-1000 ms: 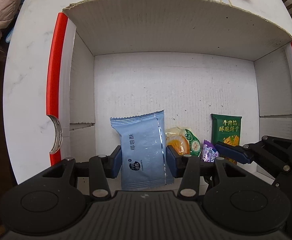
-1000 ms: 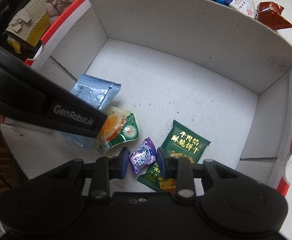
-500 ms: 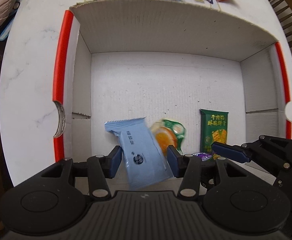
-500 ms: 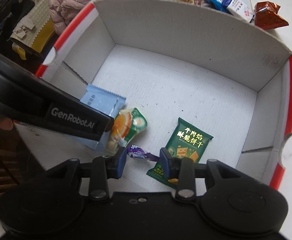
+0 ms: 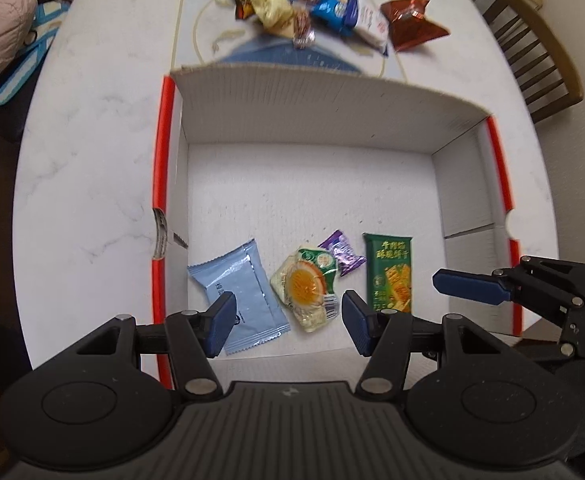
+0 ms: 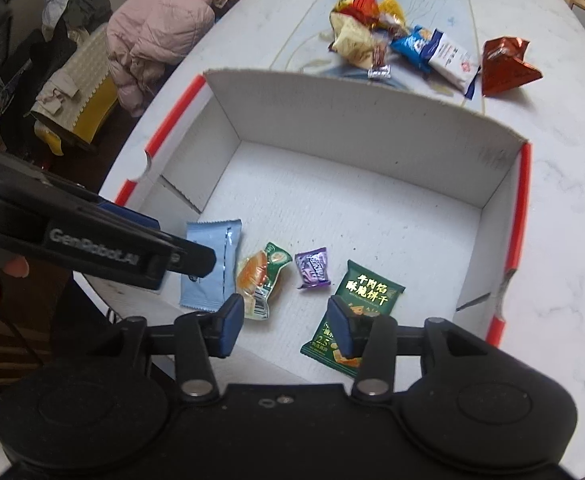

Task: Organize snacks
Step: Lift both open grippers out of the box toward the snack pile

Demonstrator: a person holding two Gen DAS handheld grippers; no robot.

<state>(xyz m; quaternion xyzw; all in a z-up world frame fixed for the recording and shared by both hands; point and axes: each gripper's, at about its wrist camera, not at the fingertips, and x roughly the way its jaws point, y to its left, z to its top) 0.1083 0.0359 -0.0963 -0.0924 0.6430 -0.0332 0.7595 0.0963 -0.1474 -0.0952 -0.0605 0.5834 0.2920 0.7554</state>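
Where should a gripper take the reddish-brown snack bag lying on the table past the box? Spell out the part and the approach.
Grip the reddish-brown bag by its raised, crinkled top edge, coming down from above. It looks puffed and stands apart at the right end of the snack pile, so that side is free of neighbours; its pinched edge seems thin enough for the jaws, while the full body may slip or crush.

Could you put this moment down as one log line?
left gripper: opening, empty | right gripper: opening, empty | box: four snacks inside | table: snack pile left
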